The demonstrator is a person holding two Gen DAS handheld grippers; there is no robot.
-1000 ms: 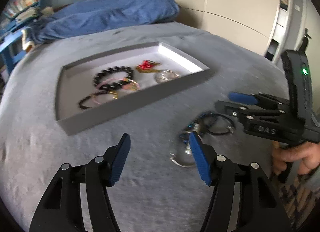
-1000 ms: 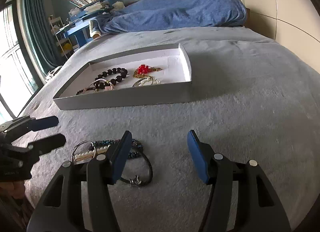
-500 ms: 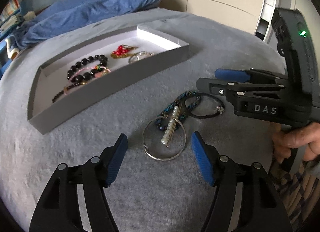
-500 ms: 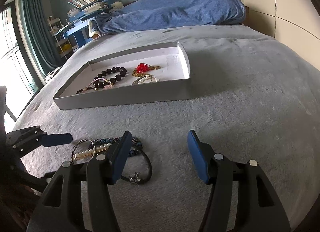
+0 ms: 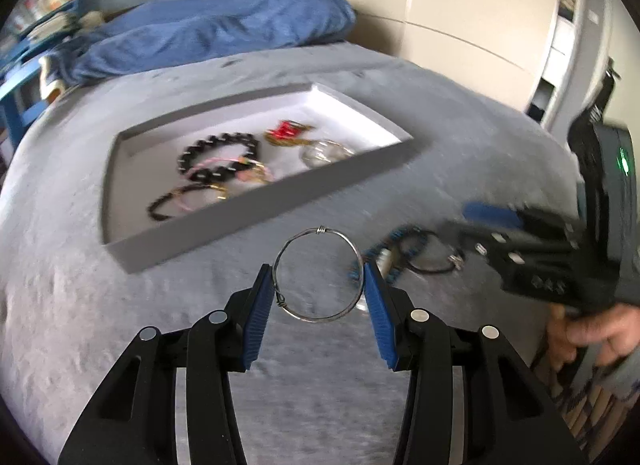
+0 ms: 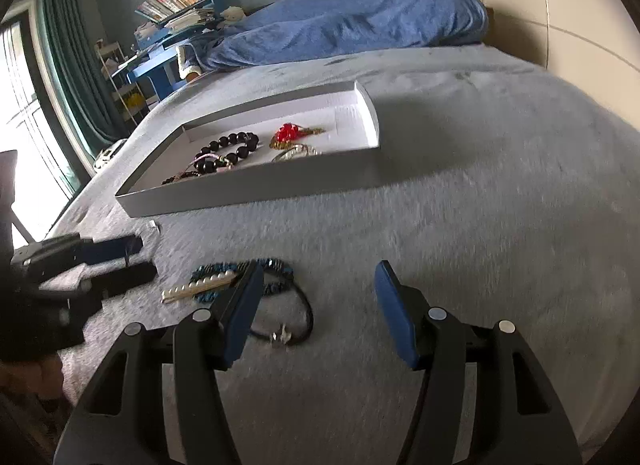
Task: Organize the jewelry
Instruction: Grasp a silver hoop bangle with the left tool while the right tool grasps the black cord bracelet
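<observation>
Left gripper (image 5: 319,285): just been closing, now pinching the wire bangle (image 5: 318,273) across its width, one blue pad on each side of the ring.
Wire bangle: hanging clear of the bed (image 5: 80,325), lifted off the loose pile, short of the tray (image 5: 256,209).
Right gripper (image 6: 318,305): standing spread, pinching nothing, hovering over the bed just right of the loose pile.
Loose pile: lying on the bed in front of the tray, waiting to be moved.
Pearl bar (image 6: 198,285): resting across the blue beaded bracelet (image 6: 256,271), touching it.
Black cord bracelet (image 6: 294,325): lying just beside the blue beads, nearest the right gripper's left pad.
Tray contents: already sitting inside, namely a black bead bracelet (image 5: 218,153), a pink one (image 5: 236,167), a thin dark one (image 5: 184,201), a red pendant (image 5: 286,131) and a silvery ring-shaped piece (image 5: 326,153).
Done so far: judging roughly half sorted, five pieces in the tray.
In hand: carrying the sixth piece toward the tray, by the look of it.
Left to do: dropping the bangle in, then fetching three more pieces from the bed.
Tray room: bare white floor showing toward the right end and the near left corner.
</observation>
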